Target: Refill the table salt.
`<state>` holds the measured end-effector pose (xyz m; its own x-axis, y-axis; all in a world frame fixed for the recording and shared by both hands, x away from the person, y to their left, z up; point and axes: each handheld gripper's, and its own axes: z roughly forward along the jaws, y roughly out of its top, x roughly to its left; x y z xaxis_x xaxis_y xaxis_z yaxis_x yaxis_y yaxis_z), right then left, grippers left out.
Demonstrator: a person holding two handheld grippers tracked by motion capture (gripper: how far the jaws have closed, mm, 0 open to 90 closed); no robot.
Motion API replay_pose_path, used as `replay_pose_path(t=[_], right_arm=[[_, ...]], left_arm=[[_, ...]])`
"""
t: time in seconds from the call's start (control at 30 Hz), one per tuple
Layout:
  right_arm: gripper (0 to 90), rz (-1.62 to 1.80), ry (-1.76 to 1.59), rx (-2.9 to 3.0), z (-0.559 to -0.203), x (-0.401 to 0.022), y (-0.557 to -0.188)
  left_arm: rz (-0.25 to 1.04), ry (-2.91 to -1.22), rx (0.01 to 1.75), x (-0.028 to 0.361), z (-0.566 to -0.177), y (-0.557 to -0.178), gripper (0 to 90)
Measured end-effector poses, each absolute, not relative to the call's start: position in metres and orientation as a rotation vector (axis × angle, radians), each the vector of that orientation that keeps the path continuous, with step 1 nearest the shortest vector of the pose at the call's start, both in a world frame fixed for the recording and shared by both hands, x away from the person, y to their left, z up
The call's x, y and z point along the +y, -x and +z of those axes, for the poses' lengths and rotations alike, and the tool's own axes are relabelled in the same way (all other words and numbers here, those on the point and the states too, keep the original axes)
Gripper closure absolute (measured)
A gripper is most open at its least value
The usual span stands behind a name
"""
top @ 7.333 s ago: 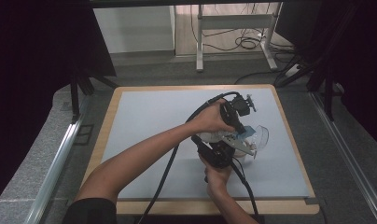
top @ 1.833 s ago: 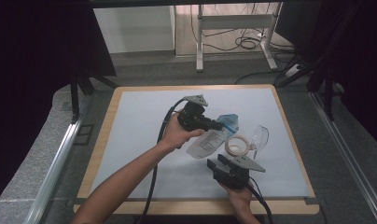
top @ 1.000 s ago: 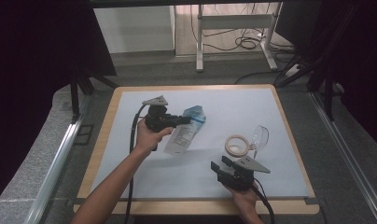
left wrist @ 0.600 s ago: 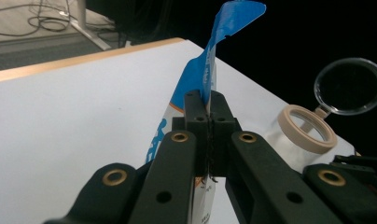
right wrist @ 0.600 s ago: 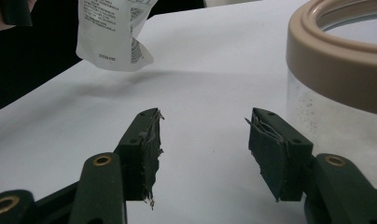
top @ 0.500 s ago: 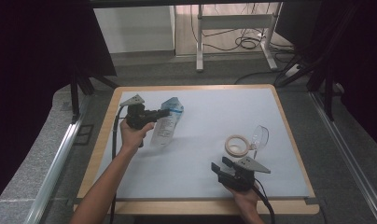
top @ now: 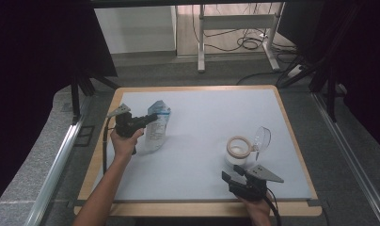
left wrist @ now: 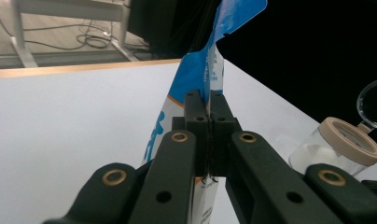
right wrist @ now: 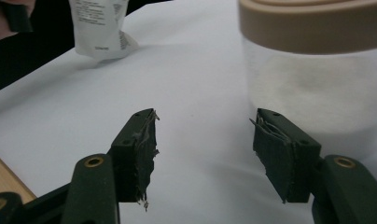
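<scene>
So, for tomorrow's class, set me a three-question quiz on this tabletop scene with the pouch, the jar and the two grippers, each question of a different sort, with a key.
1. True or false: the left gripper is shut on the blue and white pouch.
2. Multiple choice: the jar with the tan rim stands
A. in front of the right gripper, with white powder in it
B. beside the pouch, touching it
C. on the floor beyond the table
3. Fill in: the right gripper's jaws are ____, with nothing between them.

Key
1. True: in the left gripper view its jaws pinch the pouch.
2. A
3. open
</scene>
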<state>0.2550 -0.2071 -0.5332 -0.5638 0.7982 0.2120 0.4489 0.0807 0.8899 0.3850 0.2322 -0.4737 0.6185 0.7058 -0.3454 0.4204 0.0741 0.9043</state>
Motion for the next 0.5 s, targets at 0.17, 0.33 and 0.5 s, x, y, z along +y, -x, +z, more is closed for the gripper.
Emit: replay_pose_path(t=[0.17,0.33,0.5], right_arm=[[39.3,1.469,-1.264,2.01,-0.532,-0.219,-0.256],[38.8,1.451,-1.28,2.0,-0.533,-0.227,-0.258],[38.6,1.436,-1.287,1.994,-0.535,-0.23,-0.26]], left_arm=[[0.32,-1.569,0.976,0.238,-0.475,-0.377,89.7],[0.335,-1.569,0.978,0.242,-0.476,-0.373,89.2],[0.358,-1.579,0.975,0.242,-0.476,-0.371,88.4]])
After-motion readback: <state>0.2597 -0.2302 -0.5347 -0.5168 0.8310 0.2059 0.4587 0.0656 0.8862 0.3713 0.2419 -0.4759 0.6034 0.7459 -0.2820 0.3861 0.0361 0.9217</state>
